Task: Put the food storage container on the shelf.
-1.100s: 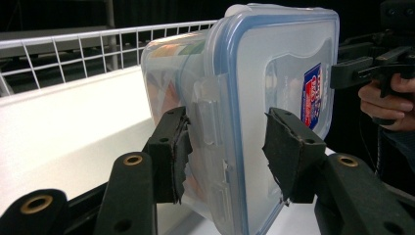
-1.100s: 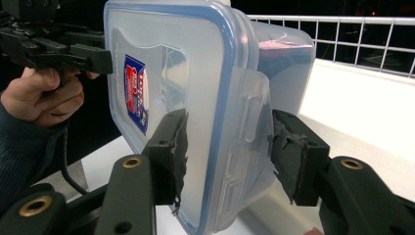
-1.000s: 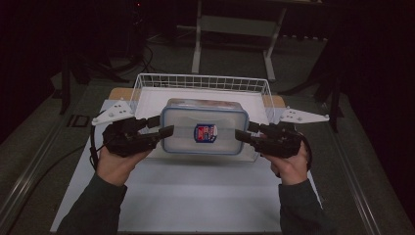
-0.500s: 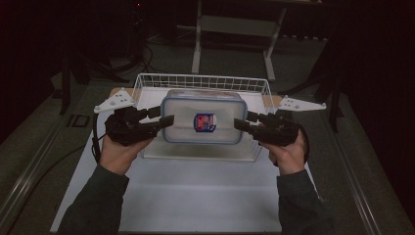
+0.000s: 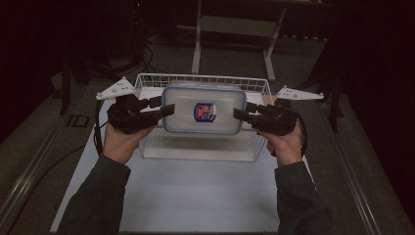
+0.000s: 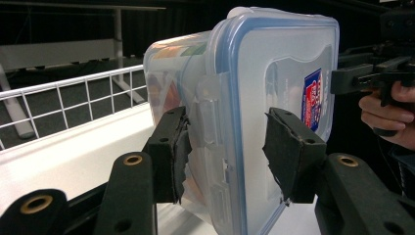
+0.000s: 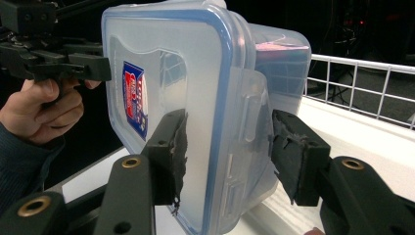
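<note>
A clear plastic container with a blue-rimmed lid and a red and blue sticker hangs in the air over the white wire basket. My left gripper is shut on its left end, and my right gripper is shut on its right end. In the left gripper view the pads clamp the container across its side latch, with the right gripper at the far end. The right gripper view shows its own jaws closed on the container at the other latch, and the left gripper beyond.
The basket stands at the far edge of a white mat on the dark table. Its wire rim lies just behind and below the container. A metal table frame stands farther back. A cable loops by the left hand.
Both hands have carried the container away from the person and slightly up, from over the mat to above the wire basket. Both grips are unchanged.
</note>
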Demonstrator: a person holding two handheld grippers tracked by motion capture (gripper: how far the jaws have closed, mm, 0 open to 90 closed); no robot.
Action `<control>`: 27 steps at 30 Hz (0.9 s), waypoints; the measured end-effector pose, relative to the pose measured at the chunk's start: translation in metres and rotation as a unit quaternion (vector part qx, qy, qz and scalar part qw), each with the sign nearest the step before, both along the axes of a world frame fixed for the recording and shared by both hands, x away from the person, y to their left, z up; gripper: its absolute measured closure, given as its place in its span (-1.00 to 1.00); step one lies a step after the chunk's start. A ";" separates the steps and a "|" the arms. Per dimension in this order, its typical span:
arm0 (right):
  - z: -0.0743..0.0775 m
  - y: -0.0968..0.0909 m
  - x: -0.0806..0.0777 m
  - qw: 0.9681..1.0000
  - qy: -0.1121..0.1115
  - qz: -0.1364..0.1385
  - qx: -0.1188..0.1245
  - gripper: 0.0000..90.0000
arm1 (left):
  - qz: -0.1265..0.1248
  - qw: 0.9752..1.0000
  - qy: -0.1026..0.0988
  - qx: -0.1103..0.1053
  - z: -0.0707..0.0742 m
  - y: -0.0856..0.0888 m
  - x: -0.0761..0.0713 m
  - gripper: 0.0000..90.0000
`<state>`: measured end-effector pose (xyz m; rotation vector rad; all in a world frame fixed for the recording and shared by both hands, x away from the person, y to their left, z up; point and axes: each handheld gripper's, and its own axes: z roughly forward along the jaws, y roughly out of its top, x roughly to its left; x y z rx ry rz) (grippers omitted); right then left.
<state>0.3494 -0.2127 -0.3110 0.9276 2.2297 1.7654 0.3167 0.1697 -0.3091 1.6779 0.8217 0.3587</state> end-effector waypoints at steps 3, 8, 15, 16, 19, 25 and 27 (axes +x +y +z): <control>0.001 0.000 0.006 1.000 0.003 -0.003 0.001 0.09 | 0.000 1.000 0.004 -0.003 -0.001 0.000 0.006 0.14; 0.000 0.002 0.013 1.000 0.010 -0.007 0.004 0.08 | 0.003 1.000 0.012 -0.008 -0.004 0.001 0.013 0.14; -0.006 0.003 0.023 1.000 0.027 -0.012 0.005 0.08 | 0.005 1.000 0.027 -0.008 -0.010 0.002 0.021 0.14; -0.006 0.004 0.024 0.999 0.029 -0.013 0.004 0.08 | 0.005 1.000 0.026 -0.010 -0.010 0.002 0.022 0.14; -0.007 0.004 0.025 0.999 0.031 -0.014 0.007 0.08 | 0.007 1.000 0.027 -0.011 -0.010 0.002 0.023 0.14; -0.007 0.003 0.027 0.999 0.040 -0.016 0.014 0.08 | 0.008 0.999 0.037 -0.016 -0.009 0.002 0.025 0.13; -0.007 0.003 0.028 0.999 0.045 -0.017 0.018 0.07 | 0.010 0.999 0.040 -0.018 -0.009 0.001 0.026 0.13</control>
